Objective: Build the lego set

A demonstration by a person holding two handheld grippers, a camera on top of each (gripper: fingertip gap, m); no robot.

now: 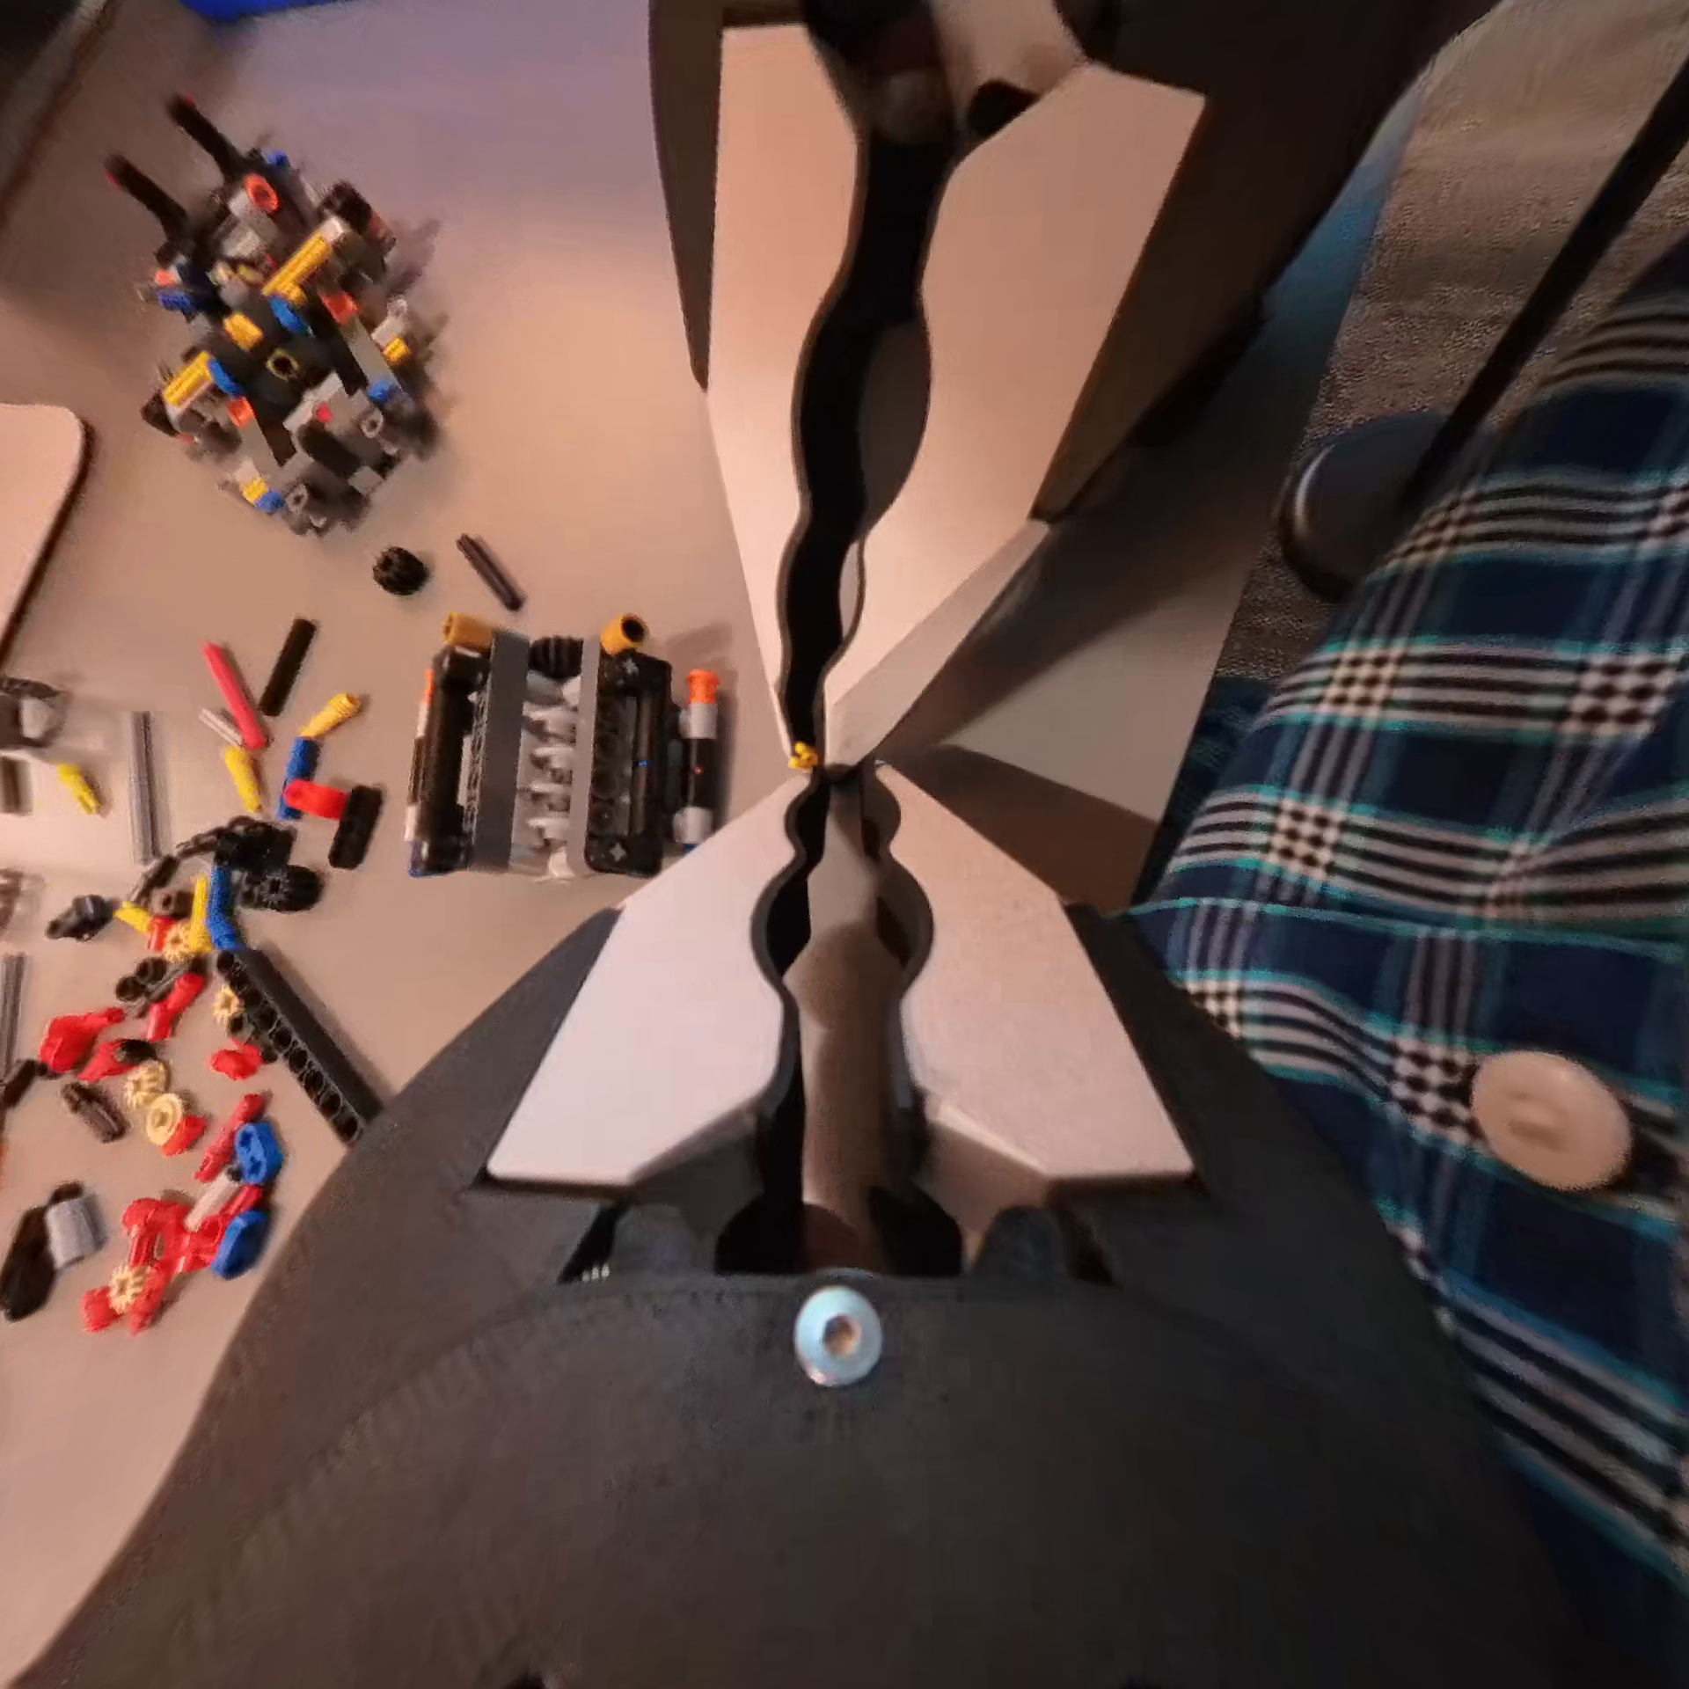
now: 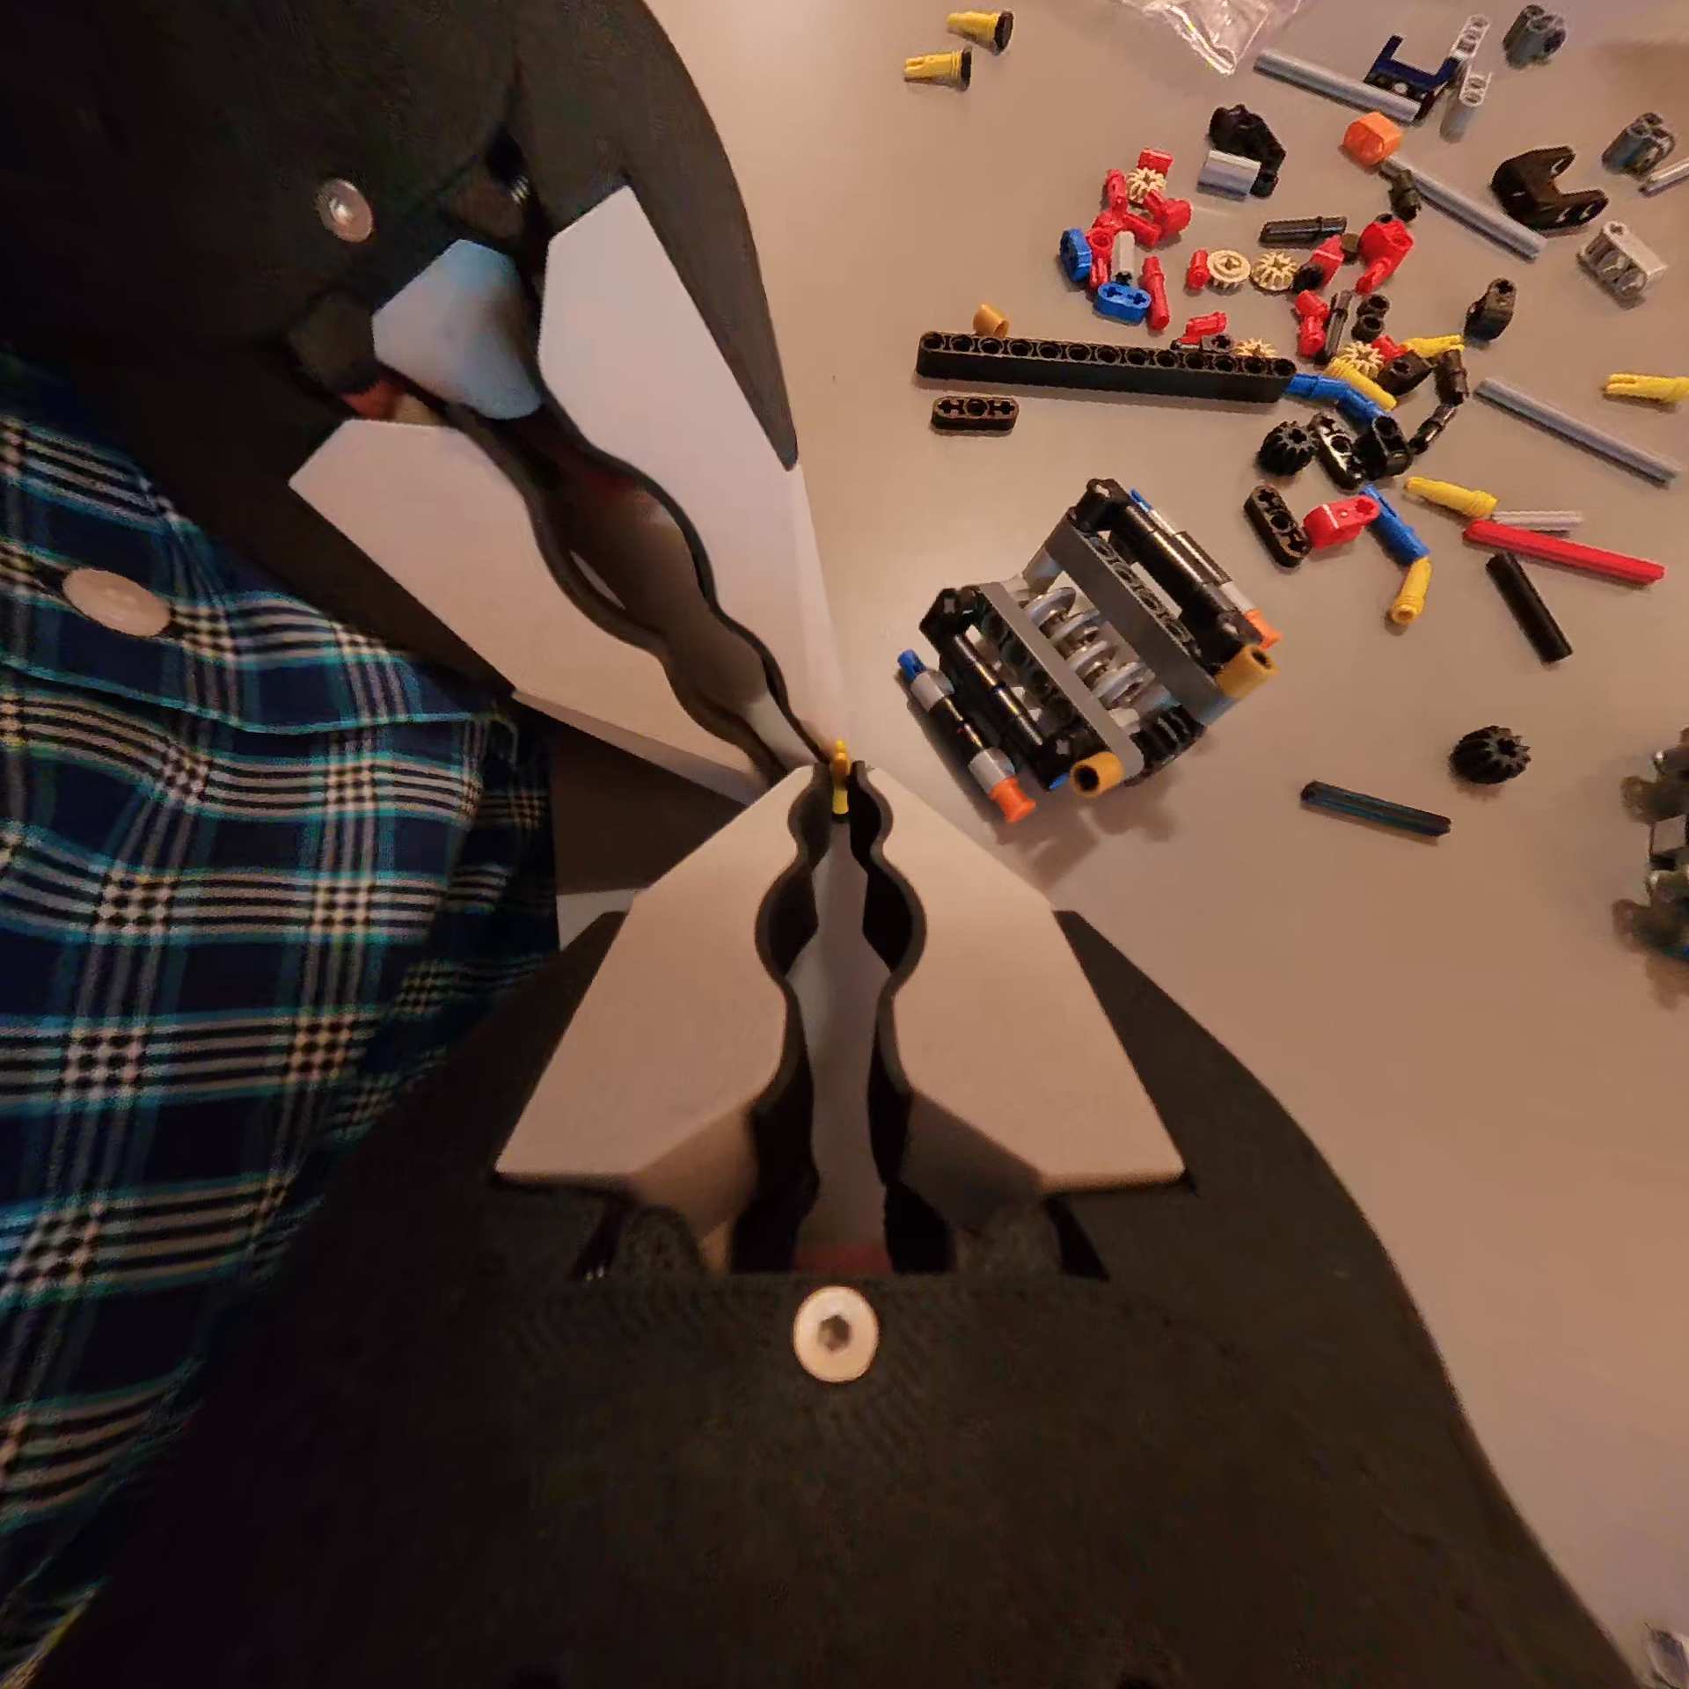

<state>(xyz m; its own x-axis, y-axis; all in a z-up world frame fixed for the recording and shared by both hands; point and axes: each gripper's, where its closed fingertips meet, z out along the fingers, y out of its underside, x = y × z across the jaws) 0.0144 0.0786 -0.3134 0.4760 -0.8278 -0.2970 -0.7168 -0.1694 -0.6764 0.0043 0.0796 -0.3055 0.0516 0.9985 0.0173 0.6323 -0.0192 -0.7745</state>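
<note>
**A:** Both grippers are up off the counter (image 2: 1188, 1051), tip to tip at mid-frame. The right gripper (image 2: 839, 793) has its fingers pressed together on a small yellow pin (image 2: 839, 777), right at the tips.

**B:** And the left gripper (image 1: 827, 777)? In the left wrist view its fingers are drawn together too, with the yellow pin (image 1: 803, 757) sitting just at the meeting point.

**A:** Whether the left actually grips that pin or only touches it, I cannot tell. It's tiny and half hidden between the tips.

**B:** Axis of the pin?

**A:** In the right wrist view it runs roughly along the right gripper's fingers, poking out towards the left gripper, which comes in from the upper left of that frame. So I'd judge this a hand-over or a re-grip in the air.

**B:** Where would it go?

**A:** The engine block (image 2: 1092, 653), grey and black with orange-tipped ends, lies on the counter just right of centre in the right wrist view, close to the right gripper. Left of centre in the left wrist view.

**B:** The loose parts (image 2: 1325, 302) are in the upper right, and a bigger chassis assembly (image 1: 279, 320) sits in the upper left of the left wrist view, well apart.

**A:** My call: the right is nearer the block.
</note>
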